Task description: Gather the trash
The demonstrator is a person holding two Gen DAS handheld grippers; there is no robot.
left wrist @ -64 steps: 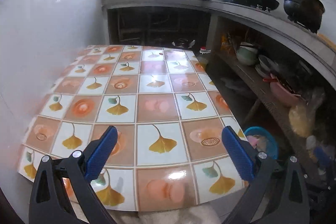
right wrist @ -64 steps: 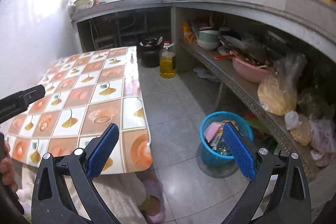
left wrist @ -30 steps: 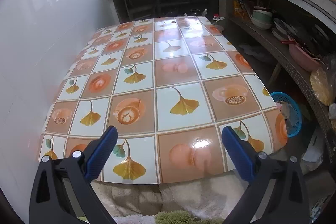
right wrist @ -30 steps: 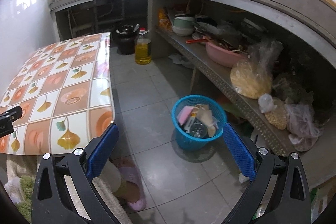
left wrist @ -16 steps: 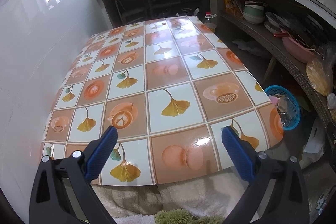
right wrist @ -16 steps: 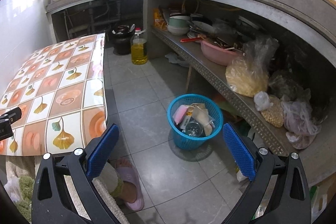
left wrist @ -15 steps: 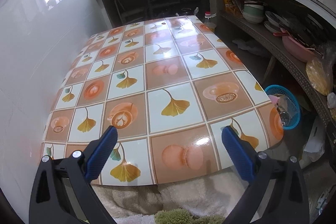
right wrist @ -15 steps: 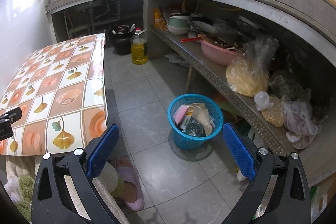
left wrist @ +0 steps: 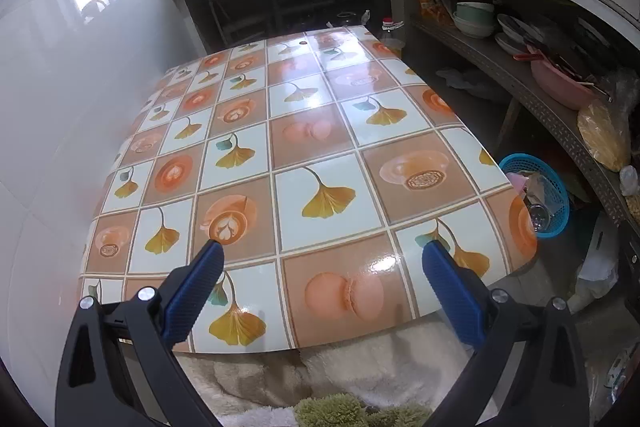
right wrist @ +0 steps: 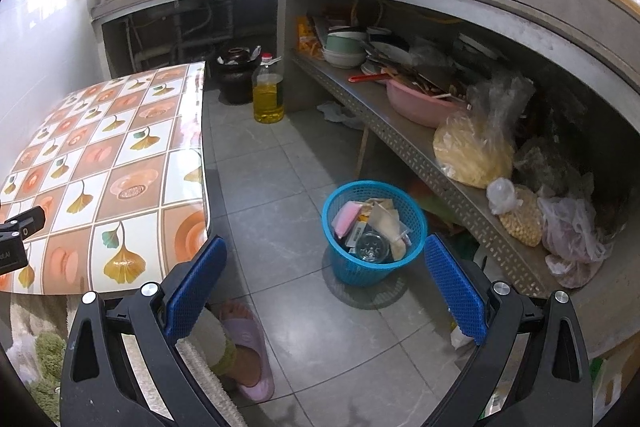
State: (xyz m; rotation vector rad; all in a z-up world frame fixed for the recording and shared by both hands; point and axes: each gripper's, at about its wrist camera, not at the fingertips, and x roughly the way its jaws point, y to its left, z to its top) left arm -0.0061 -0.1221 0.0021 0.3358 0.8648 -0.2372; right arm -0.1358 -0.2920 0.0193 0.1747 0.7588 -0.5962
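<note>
One basket (right wrist: 374, 227), two empty grippers

The patterned tabletop (left wrist: 312, 155) is bare all the way across, so a gripper gets a clear run over it. Floor lane between table edge and shelf (right wrist: 404, 143) is open too, apart from the blue basket (right wrist: 374, 223), oil bottle (right wrist: 268, 95), and a slippered foot (right wrist: 248, 347).

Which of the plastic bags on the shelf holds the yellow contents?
The big clear bag beside the pink basin, its yellow contents filling it. The smaller bags further along the shelf hold pale beans or look pinkish.
</note>
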